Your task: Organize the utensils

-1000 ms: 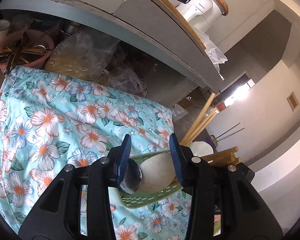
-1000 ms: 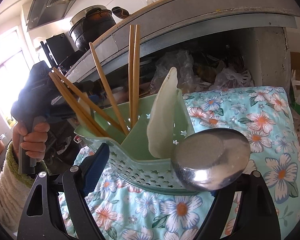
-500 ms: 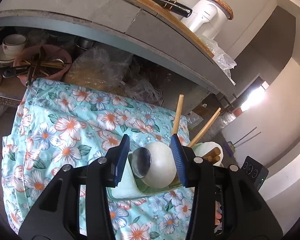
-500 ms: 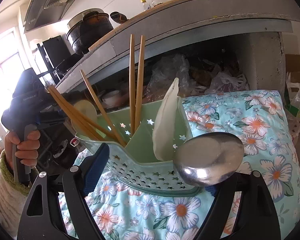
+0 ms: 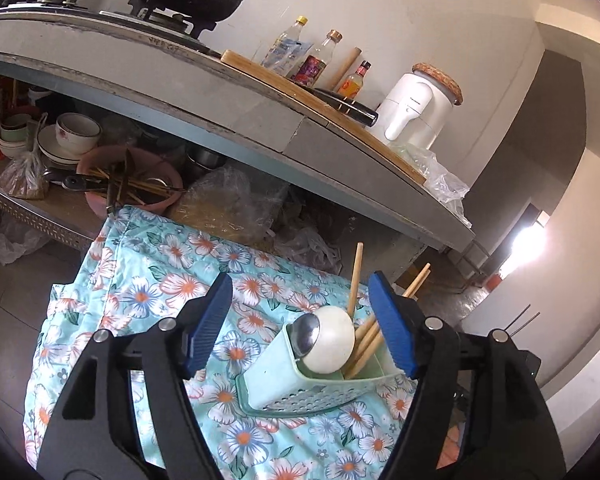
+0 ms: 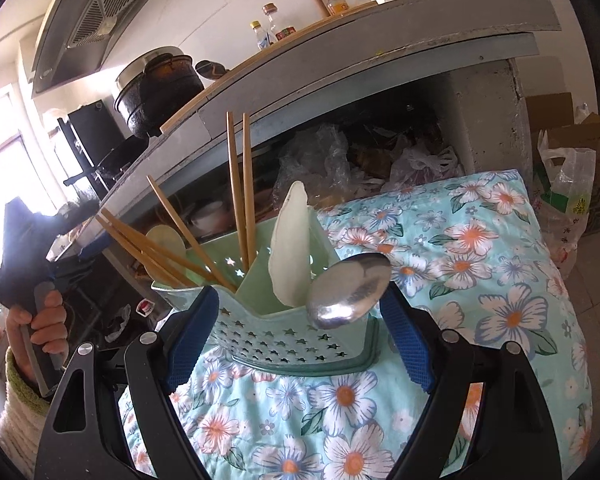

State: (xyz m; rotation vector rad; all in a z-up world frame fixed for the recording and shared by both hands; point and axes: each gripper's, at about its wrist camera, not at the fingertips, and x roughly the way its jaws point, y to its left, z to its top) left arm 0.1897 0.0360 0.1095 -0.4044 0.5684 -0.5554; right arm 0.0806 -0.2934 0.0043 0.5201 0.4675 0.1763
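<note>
A pale green perforated caddy (image 5: 300,396) stands on a floral cloth (image 5: 148,288). It holds a white paddle spoon (image 5: 334,346), a metal spoon (image 5: 306,332) and wooden chopsticks (image 5: 354,280). My left gripper (image 5: 299,278) hangs above and behind it; its jaws are opening, with nothing pressed between them. In the right wrist view the caddy (image 6: 284,340) stands just ahead of my right gripper (image 6: 300,294), which is open, its pads clear of the caddy's sides. The metal spoon (image 6: 348,292), white paddle (image 6: 288,252) and chopsticks (image 6: 240,192) stick up. A hand holds the left gripper (image 6: 24,256) at far left.
A grey counter (image 5: 220,92) carries black pots, bottles and a white jar (image 5: 416,112). The shelf below holds bowls (image 5: 72,136), a pink basin of chopsticks (image 5: 132,184) and plastic bags. A cardboard box and a bag (image 6: 568,184) stand on the floor at right.
My left gripper drew back and up from the caddy and its jaws widened; the spoons that were between its pads now stand free. My right gripper backed off slightly.
</note>
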